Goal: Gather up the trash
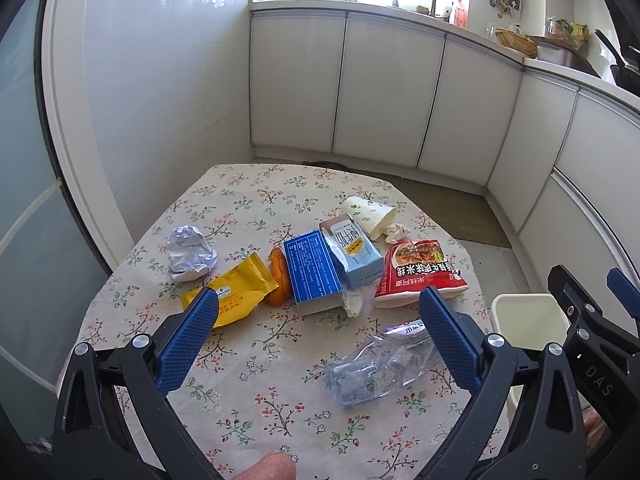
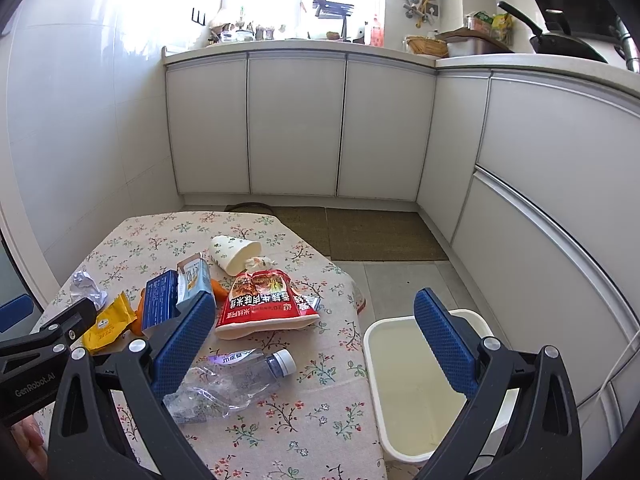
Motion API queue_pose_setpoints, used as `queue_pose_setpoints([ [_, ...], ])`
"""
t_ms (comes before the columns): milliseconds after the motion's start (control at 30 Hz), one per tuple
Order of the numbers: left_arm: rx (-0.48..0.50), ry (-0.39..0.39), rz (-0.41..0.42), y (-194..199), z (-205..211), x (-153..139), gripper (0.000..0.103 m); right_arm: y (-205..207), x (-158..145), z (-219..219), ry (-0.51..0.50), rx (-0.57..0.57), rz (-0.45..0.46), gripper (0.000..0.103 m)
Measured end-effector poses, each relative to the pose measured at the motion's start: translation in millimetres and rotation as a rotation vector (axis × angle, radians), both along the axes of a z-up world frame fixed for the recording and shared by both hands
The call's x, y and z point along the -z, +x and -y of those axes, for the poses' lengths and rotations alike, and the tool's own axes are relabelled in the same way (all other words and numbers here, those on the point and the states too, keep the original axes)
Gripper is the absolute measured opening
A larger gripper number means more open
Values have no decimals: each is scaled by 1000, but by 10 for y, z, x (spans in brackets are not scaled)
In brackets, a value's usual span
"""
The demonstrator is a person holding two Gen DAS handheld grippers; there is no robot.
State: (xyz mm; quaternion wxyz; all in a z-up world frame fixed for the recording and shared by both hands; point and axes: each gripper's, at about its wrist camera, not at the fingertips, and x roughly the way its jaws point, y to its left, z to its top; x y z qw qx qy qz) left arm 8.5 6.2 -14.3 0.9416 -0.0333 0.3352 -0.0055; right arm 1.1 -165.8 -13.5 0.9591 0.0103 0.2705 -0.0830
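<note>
I see a crushed clear bottle (image 1: 380, 364) with a white cap lying on my floral worktop (image 1: 264, 412), nearest both tools. Only my right view shows the whole cream bin (image 2: 404, 392) beside the worktop. One bottle, one bin. My left tool (image 1: 320, 304) and right tool (image 2: 314, 308) both gape, holding nothing.

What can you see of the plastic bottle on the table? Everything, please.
The plastic bottle is clear, crushed and crumpled, lying on its side on the floral tablecloth. It has a white screw cap, still on, pointing toward the bin side, and a purple label band near the neck. It looks empty. It lies at the near end of the table, apart from the other litter. The right gripper is open above it, one finger overlapping it in view; contact is unclear.
</note>
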Motion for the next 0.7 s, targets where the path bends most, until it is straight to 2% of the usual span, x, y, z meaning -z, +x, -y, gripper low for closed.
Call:
queue_pose_setpoints([
  [200, -6, 9, -39, 51, -8, 62, 96, 32, 28, -5, -4, 1, -31, 97],
  [333, -16, -5, -128, 158, -57, 208, 96, 95, 69, -4, 28, -24, -86, 97],
  [433, -35, 4, -223, 277, -117, 404, 96, 175, 71, 34, 94, -51, -142, 97],
  [500, -44, 12, -317, 394, -164, 568, 96, 244, 41, 95, 154, -60, -178, 97],
  [567, -42, -12, -408, 514, -257, 683, 96, 328, 4, 178, 223, -71, -221, 97],
  [633, -73, -42, -435, 616, -419, 699, 96, 420, -5, 229, 278, -89, -263, 96],
  [700, -118, -54, -409, 712, -604, 583, 96, 508, 9, 272, 339, -101, -283, 96],
])
